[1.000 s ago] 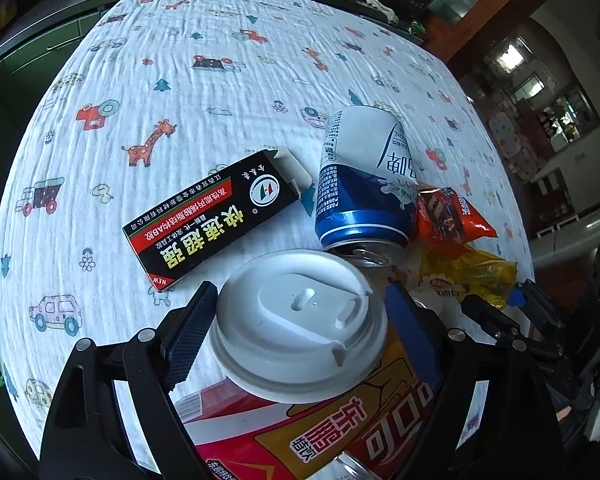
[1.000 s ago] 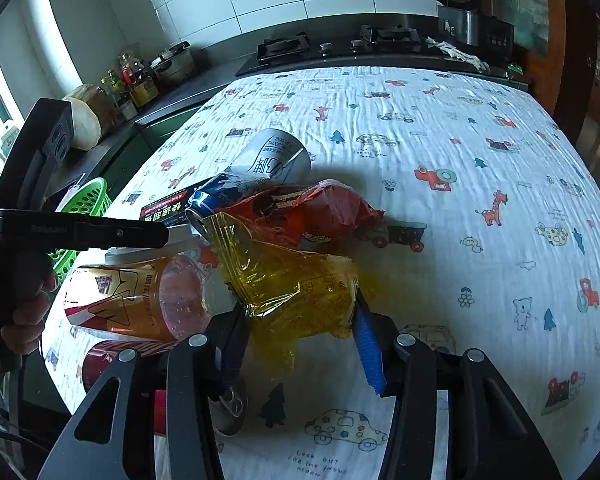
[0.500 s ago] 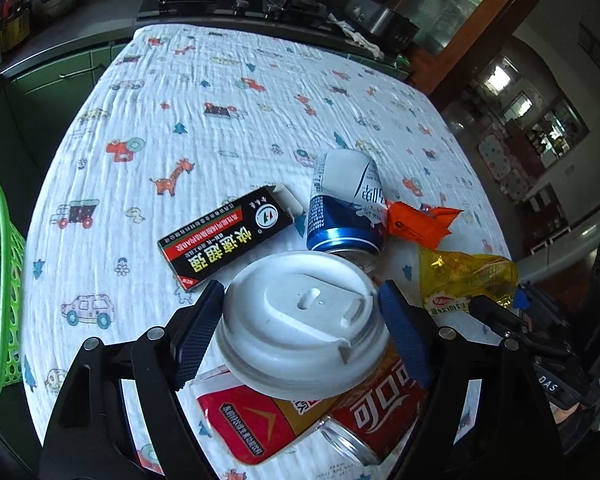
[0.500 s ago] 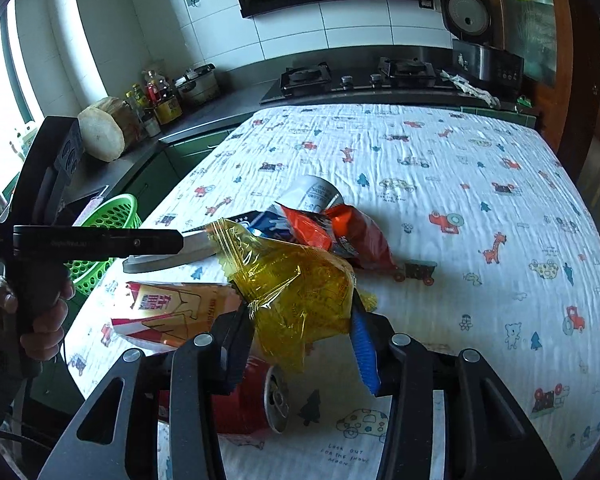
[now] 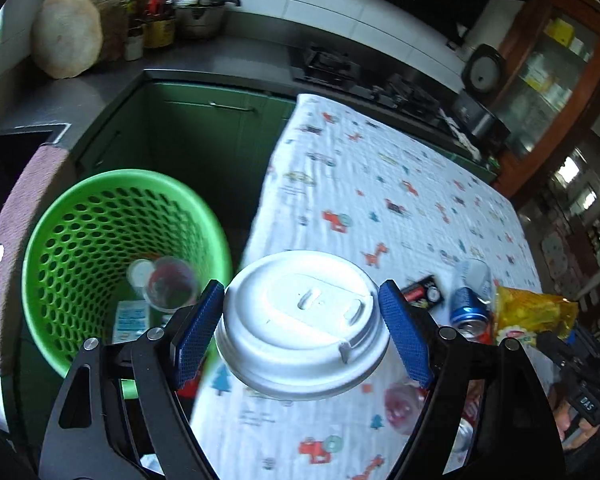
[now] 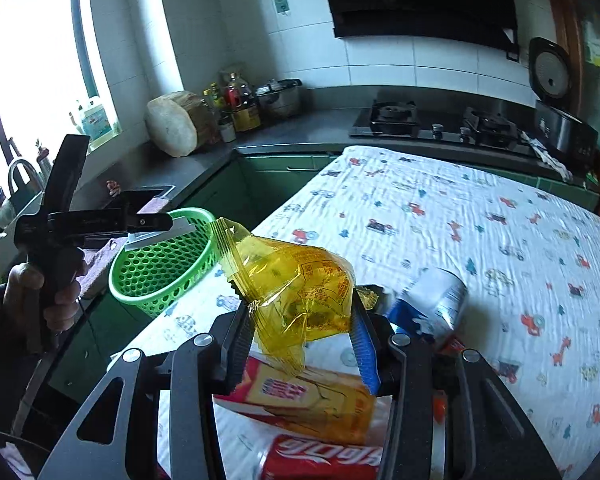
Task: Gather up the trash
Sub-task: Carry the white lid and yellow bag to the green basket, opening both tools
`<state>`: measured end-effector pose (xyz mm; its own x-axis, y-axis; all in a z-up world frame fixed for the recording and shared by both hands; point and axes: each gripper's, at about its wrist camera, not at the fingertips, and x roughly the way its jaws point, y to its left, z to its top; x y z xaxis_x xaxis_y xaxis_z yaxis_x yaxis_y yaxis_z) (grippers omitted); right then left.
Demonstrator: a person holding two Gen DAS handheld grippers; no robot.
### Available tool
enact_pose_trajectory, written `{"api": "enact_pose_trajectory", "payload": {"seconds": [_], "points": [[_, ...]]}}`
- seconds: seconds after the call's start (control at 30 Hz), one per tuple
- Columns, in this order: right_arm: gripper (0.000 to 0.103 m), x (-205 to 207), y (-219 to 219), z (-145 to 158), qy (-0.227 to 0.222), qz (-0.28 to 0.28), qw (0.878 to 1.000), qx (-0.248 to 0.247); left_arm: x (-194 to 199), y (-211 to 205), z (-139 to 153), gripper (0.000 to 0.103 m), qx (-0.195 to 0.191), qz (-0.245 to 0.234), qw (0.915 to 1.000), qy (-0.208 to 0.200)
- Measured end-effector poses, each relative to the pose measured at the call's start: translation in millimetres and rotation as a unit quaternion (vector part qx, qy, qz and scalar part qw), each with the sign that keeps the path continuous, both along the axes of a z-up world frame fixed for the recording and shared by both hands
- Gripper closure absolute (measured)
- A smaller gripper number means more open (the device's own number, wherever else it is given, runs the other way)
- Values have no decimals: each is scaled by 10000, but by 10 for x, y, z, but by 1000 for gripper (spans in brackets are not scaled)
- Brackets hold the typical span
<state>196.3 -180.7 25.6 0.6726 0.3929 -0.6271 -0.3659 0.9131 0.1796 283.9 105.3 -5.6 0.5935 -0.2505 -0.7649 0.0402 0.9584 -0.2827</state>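
While left gripper (image 5: 302, 330) clamps the white cup lid (image 5: 302, 322) beside the green basket (image 5: 44, 240) and right gripper (image 6: 300, 340) pinches the yellow wrapper (image 6: 296, 284) over the bench (image 6: 480, 220), risk: lid released short of the rim drops to floor (basket sits beyond bench edge).

Left gripper (image 5: 302, 322) clamps lid (image 5: 302, 320) between blue pads, held raised. Right gripper (image 6: 300, 334) pinches yellow wrapper (image 6: 296, 280), raised.
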Motion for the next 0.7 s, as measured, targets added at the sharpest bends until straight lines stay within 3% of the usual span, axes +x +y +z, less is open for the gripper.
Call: {"api": "enact_pose_trajectory", "payload": {"seconds": [0.3, 0.7], "points": [[60, 416, 1017, -17, 150, 802, 9967, -12, 124, 1033, -498, 24, 194, 898, 9942, 557], [60, 887, 2216, -299, 494, 1554, 9864, -218, -88, 1707, -792, 19, -254, 1507, 9854, 753]]}}
